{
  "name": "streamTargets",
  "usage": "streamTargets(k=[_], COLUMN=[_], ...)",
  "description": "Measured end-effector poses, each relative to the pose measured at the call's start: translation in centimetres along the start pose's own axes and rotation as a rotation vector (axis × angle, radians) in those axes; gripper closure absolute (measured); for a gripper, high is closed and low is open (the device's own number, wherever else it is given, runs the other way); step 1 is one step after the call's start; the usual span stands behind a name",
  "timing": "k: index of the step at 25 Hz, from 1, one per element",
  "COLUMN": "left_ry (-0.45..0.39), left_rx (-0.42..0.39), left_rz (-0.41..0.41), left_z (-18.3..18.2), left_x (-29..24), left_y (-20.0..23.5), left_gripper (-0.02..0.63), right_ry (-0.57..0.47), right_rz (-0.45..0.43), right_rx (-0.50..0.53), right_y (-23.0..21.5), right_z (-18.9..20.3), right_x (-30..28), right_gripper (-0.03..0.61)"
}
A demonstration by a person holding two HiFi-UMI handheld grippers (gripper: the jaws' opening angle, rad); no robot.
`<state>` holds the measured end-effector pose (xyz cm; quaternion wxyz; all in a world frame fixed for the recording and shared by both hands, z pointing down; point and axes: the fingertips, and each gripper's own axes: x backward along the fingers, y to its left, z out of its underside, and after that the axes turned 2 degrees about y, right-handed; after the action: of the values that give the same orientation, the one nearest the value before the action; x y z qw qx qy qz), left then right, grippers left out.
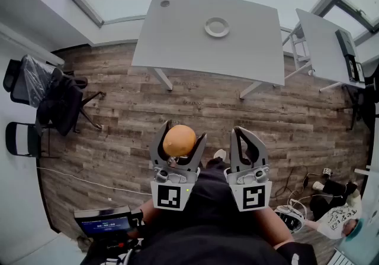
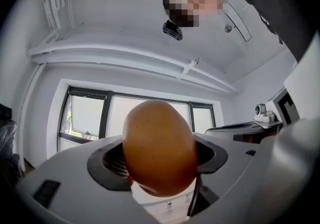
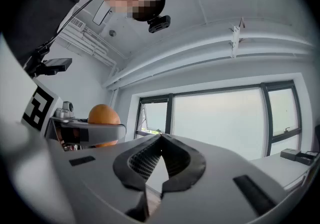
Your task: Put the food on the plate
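Note:
A round orange (image 1: 179, 140) sits between the fingers of my left gripper (image 1: 181, 133), which is shut on it and held out level above the wooden floor. In the left gripper view the orange (image 2: 159, 153) fills the space between both pads. My right gripper (image 1: 241, 132) hangs beside it to the right, shut, tips touching, with nothing in it. The right gripper view shows its closed tips (image 3: 161, 138) and the orange (image 3: 103, 114) off to the left. A small white plate (image 1: 217, 26) lies on the grey table (image 1: 177, 39) well ahead of both grippers.
A second grey table (image 1: 323, 45) stands at the right with a dark device on it. Black chairs (image 1: 53, 95) stand at the left wall. A tablet (image 1: 103, 221) is at my lower left. Cables and bags (image 1: 328, 199) lie on the floor at the lower right.

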<state>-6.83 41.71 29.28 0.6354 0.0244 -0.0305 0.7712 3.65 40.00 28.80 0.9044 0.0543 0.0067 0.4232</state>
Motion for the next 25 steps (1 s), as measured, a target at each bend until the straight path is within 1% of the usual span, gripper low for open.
streamTargets(k=[5,9,12,16,21,23,25], left_ry=[0.005,0.004,0.007,0.013,0.029,0.031,0.024], left_rx=[-0.006,-0.013,-0.012,0.003,0.005,-0.003,-0.011], left_rz=[0.009,-0.002,-0.011,-0.016,-0.021,-0.024,-0.026], left_z=[0.1,0.1,0.1,0.3,0.4,0.5,0.4], left_x=[-0.3,-0.6,-0.5,-0.4,-0.8,-0.5,-0.1], left_y=[-0.9,-0.8,-0.7,-1.7,-0.4,-1.3,-3.6], left_gripper=[0.287,0.287,0.287,0.287,0.287,0.287,0.287], right_ry=[-0.021,-0.006,-0.011,-0.037,-0.023,-0.026,-0.025], right_rz=[0.002,-0.006,-0.009,-0.017,-0.033,-0.035,-0.032], right_rx=[-0.002,0.003,-0.018,-0.055,-0.055,-0.055,-0.046], right_y=[-0.6,-0.9,-1.1,-1.8,-1.1,-1.4,-2.5], right_z=[-0.3,0.1,0.2,-0.1,0.0,0.1,0.6], right_x=[0.1,0.3,0.5,1.4,0.1,0.8,2.7], right_gripper=[0.572,0.572,0.572,0.572,0.572,0.572,0.572])
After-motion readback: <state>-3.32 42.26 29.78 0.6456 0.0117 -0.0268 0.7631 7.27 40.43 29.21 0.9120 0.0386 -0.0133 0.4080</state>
